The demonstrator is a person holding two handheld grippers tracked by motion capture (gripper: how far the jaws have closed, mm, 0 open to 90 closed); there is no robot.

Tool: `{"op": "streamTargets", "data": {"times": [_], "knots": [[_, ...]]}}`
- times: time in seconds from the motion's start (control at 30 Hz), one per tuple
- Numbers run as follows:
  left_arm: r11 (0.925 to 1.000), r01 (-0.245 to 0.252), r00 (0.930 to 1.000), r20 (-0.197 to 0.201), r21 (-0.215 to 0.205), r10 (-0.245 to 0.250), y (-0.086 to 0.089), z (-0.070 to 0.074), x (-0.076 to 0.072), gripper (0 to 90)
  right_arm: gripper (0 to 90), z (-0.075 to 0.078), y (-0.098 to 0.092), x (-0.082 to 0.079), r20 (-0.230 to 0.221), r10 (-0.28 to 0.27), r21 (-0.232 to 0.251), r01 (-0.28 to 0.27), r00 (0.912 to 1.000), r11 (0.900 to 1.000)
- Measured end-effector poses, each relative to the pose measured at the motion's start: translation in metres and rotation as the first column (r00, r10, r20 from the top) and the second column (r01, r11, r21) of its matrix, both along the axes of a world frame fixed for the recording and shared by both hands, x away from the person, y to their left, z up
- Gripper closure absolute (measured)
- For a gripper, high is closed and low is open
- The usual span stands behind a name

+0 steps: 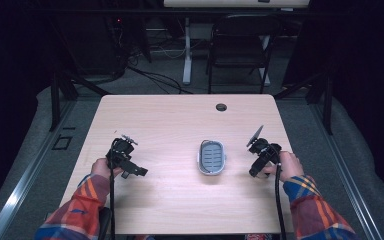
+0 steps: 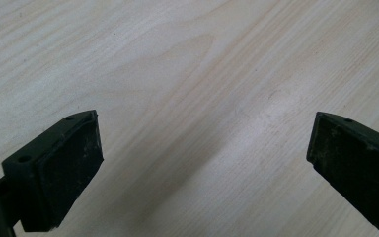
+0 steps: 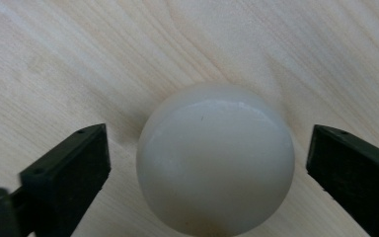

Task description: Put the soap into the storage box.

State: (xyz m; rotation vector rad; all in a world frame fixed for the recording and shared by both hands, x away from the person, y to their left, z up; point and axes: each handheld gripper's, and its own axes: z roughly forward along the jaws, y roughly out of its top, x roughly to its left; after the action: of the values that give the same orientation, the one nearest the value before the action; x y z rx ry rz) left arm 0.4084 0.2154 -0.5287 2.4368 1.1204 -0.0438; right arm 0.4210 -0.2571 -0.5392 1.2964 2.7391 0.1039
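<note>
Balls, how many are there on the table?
1. The white ball sits on the wooden table, between the open jaws of the right gripper, with gaps either side. Another could hide inside the grey tray, though none shows there.

In the right gripper view, the bottom edge cuts off the lower part of the smooth white ball [image 3: 216, 158]. In the high view the right gripper [image 1: 254, 171] hides it entirely.

Glossy smooth ball [image 3: 216, 160] — (matt wooden) table [image 3: 79, 59]
</note>
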Motion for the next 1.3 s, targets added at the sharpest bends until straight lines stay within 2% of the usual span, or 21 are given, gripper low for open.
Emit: {"op": "streamTargets", "data": {"times": [0.07,0.1,0.13,0.2,0.27,0.3,0.33,0.37,0.43,0.47,0.53,0.63,0.8,0.83,0.87,0.9,0.93,1.0,1.13,1.17,1.3], "knots": [[1.0,0.001,1.0,0.0,0.0,-0.001,0.0,0.0,0.0,0.4,7.8,0.0,0.001,0.002,-0.011,0.002,-0.008,-0.002,0.9999,1.0],[1.0,0.003,1.0,-0.001,0.003,-0.003,0.0,0.0,0.0,0.4,14.9,-0.003,0.002,0.002,0.004,-0.019,0.013,0.019,0.9998,1.0],[1.0,0.003,1.0,-0.001,0.003,-0.003,0.0,0.0,0.0,0.4,14.9,-0.003,0.002,0.002,0.004,-0.019,0.013,0.019,0.9998,1.0],[1.0,0.001,1.0,0.0,0.002,-0.001,0.0,0.0,0.0,0.4,18.0,-0.001,0.002,0.006,-0.029,0.0,-0.035,-0.001,0.9996,0.999],[1.0,0.001,1.0,0.002,0.002,-0.001,0.0,0.0,-0.001,0.4,19.5,0.0,0.002,0.008,-0.042,0.007,-0.055,-0.01,0.9991,0.998],[1.0,0.001,1.0,0.002,0.002,-0.001,0.0,0.0,-0.001,0.4,22.0,-0.007,0.003,0.005,-0.004,-0.036,0.004,0.036,0.9994,0.999],[1.0,0.003,1.0,-0.001,0.003,-0.003,0.0,0.0,0.0,0.4,23.1,-0.006,0.003,0.005,-0.01,-0.032,-0.002,0.032,0.9994,0.999],[1.0,0.003,1.0,-0.001,0.003,-0.003,0.0,0.0,0.0,0.4,23.1,-0.006,0.003,0.005,-0.01,-0.032,-0.002,0.032,0.9994,0.999],[1.0,0.005,1.0,-0.002,0.006,-0.005,0.0,0.0,0.0,0.4,23.6,-0.001,0.002,0.009,-0.062,0.013,-0.057,-0.017,0.998,0.998],[1.0,0.006,1.0,0.0,0.004,-0.006,-0.001,-0.001,0.0,0.4,23.7,-0.004,0.002,0.007,-0.046,-0.021,-0.021,0.02,0.9987,1.0],[1.0,0.008,1.0,0.001,0.005,-0.008,-0.001,0.0,0.0,0.4,23.8,-0.004,0.002,0.007,-0.046,-0.022,-0.022,0.021,0.9987,1.0],[1.0,0.003,1.0,-0.004,0.004,-0.003,-0.001,-0.001,0.0,0.5,24.0,-0.001,0.001,0.009,-0.072,-0.003,-0.052,-0.001,0.9974,0.999],[1.0,0.004,1.0,-0.002,0.005,-0.004,-0.001,-0.001,-0.001,0.5,24.1,-0.001,0.001,0.008,-0.07,-0.003,-0.047,0.0,0.9975,0.999],[0.9999,0.011,0.9999,-0.002,0.006,-0.011,-0.001,0.0,0.0,0.5,24.1,-0.005,0.002,0.004,-0.034,-0.039,0.004,0.039,0.9987,0.999],[0.9999,0.011,0.9999,-0.002,0.006,-0.011,-0.001,0.0,0.0,0.5,24.1,-0.005,0.002,0.004,-0.034,-0.039,0.004,0.039,0.9987,0.999],[0.9999,0.01,0.9999,-0.005,0.005,-0.01,-0.001,-0.001,-0.001,0.5,24.1,0.0,0.003,0.006,-0.065,-0.006,-0.041,0.003,0.9978,0.999],[0.9999,0.012,0.9999,-0.002,0.005,-0.012,-0.001,0.0,-0.001,0.5,24.2,0.002,0.003,0.007,-0.065,0.007,-0.051,-0.01,0.9979,0.999],[0.9999,0.012,0.9999,-0.002,0.005,-0.012,-0.001,0.0,-0.001,0.5,24.1,0.003,0.003,0.006,-0.061,0.007,-0.043,-0.01,0.9981,0.999],[0.9999,0.011,0.9999,-0.002,0.004,-0.011,-0.001,0.0,-0.002,0.5,24.1,0.005,0.004,0.001,-0.013,-0.024,0.006,0.024,0.9996,1.0],[0.9999,0.01,0.9999,-0.002,0.004,-0.01,-0.001,0.0,-0.002,0.5,24.2,0.009,0.004,0.003,-0.038,0.008,-0.028,-0.009,0.9993,1.0],[0.9999,0.01,1.0,-0.001,0.007,-0.01,-0.001,0.0,-0.002,0.5,24.2,0.015,0.006,0.002,-0.049,0.022,-0.047,-0.024,0.9985,0.999]]}}
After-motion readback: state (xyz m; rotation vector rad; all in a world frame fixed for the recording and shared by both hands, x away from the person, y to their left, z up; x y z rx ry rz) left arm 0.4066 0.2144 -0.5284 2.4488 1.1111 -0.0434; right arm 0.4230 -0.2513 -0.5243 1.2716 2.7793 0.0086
